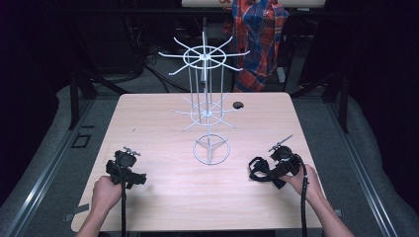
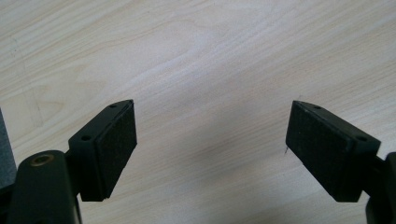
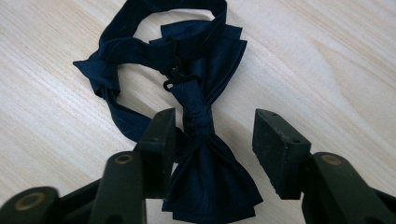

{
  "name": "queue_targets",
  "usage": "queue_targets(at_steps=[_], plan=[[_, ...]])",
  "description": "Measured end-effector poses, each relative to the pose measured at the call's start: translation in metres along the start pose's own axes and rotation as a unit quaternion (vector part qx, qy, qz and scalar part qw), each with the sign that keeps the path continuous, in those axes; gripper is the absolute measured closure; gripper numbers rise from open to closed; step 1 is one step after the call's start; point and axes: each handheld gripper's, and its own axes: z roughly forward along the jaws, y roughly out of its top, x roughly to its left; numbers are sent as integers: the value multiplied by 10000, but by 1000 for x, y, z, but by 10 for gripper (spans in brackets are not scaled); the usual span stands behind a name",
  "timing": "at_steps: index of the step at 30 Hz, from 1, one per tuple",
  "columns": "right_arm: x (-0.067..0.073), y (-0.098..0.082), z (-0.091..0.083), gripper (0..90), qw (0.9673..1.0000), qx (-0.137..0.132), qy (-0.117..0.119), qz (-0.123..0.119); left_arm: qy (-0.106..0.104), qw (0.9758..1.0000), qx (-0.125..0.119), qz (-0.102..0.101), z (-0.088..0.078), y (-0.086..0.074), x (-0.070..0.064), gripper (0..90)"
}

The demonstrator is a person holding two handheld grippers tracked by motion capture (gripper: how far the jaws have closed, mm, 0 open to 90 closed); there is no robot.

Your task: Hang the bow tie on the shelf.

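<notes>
We see a lab-like recording space: a pale wood tabletop (image 1: 148,128) under bright light, dark surroundings, metal frame legs (image 1: 74,98), loose cables (image 1: 163,76) on grey floor (image 1: 49,148), a wire display rack (image 1: 206,103).

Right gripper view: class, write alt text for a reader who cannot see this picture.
A dark blue bow tie lies on a pale wooden table, its knot between the open jaws of the right gripper, which are not closed on it. Its neck strap loops away behind, with a small black hook at the middle.
</notes>
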Motion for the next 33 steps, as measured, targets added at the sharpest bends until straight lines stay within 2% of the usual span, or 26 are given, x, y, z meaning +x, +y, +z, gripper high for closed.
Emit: queue_targets(at_steps=[4, 6, 8, 10, 12, 13, 18, 19, 20, 21, 23, 24, 25, 28, 33], plan=[[1, 0, 2, 545, 9999, 117, -48, -96, 2, 10000, 4, -3, 0, 0, 0, 168], [4, -1, 6, 567, 10000, 3, -33, -7, 1, 10000, 4, 0, 0, 0, 0, 167], [4, 1, 5, 628, 9996, 148, -77, -221, 0, 10000, 3, 4, 0, 0, 0, 168], [5, 1, 5, 672, 9997, 117, -52, -221, 2, 10000, 5, 2, 0, 0, 0, 167], [8, -1, 7, 716, 9999, -22, -54, -141, -1, 10000, 4, 3, 0, 0, 0, 168], [7, 1, 5, 737, 9994, 125, -50, -310, -1, 10000, 3, 2, 0, 0, 0, 168], [11, 1, 4, 760, 9984, 146, -198, -518, -3, 10000, 2, 1, 0, 0, 0, 168], [14, -1, 7, 762, 9992, -198, -177, -307, -16, 10000, 10, 1, 0, 0, 0, 168], [12, 1, 1, 763, 9980, 56, -293, -550, -21, 10000, 2, -10, 0, 0, 0, 167], [12, 1, -1, 766, 9976, 41, -335, -604, -10, 10000, -8, -16, 0, -1, 0, 168], [13, 2, -5, 771, 9970, -54, -402, -659, -4, 10000, -2, -16, 0, -1, 1, 167], [15, 1, -7, 772, 9968, -237, -460, -610, -6, 10000, -3, -17, 0, -1, 0, 168], [15, 2, -11, 773, 9953, -203, -614, -726, -10, 10000, -8, -16, 0, -1, 0, 167], [18, 3, -18, 778, 9928, -401, -775, -819, -14, 10000, 4, -12, 0, 0, 0, 168], [22, 4, -25, 793, 9906, -603, -820, -918, -3, 10000, 11, -13, 0, -1, 1, 167]])
